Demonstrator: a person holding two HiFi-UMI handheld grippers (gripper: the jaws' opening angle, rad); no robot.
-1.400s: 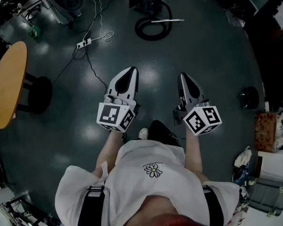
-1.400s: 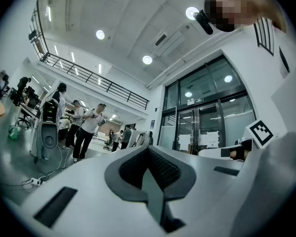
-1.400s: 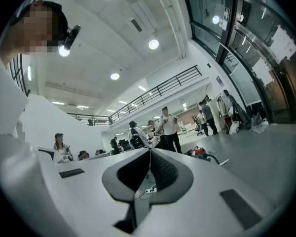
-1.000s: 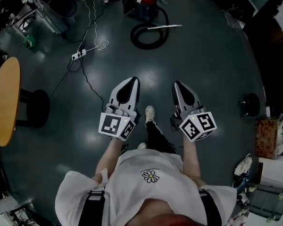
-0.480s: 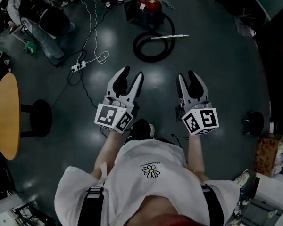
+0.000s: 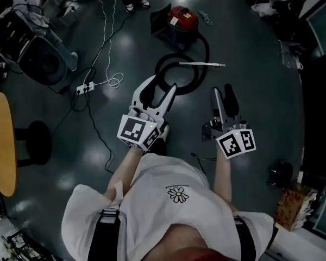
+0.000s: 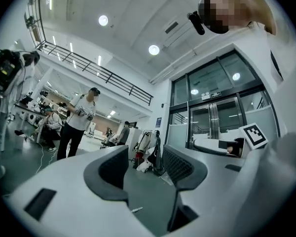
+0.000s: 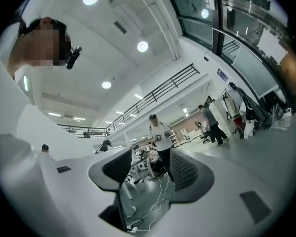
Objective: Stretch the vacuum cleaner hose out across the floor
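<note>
- Dark, glossy floor (image 6: 250, 91) underfoot, cables trailing across it – and the red vacuum cleaner (image 6: 182, 19) parked up at the far end of the head view.
- Hose (image 6: 158, 72) lies on the floor just this side of the cleaner, curled into one tight black loop and not yet stretched out at all.
- Silver wand (image 6: 202, 64) lies across that loop, its free end pointing off to the cleaner's right-hand side.
- Left tongs (image 6: 162, 84): jaws have just been opening and stand apart, nothing between them but bare floor and room.
- Right tongs (image 6: 223, 90): same story – just opened, jaws apart, only cables and distant people in the gap.
- Key relation: the loop sits between the cleaner and the tongs, straight ahead. The left tongs overlap its near edge in the head view; the right tongs hang further back, off to the wand's side.
- My read: the left hand is the nearer for a first grab, but both tongs look held above the floor, so a drop down is needed.
</note>
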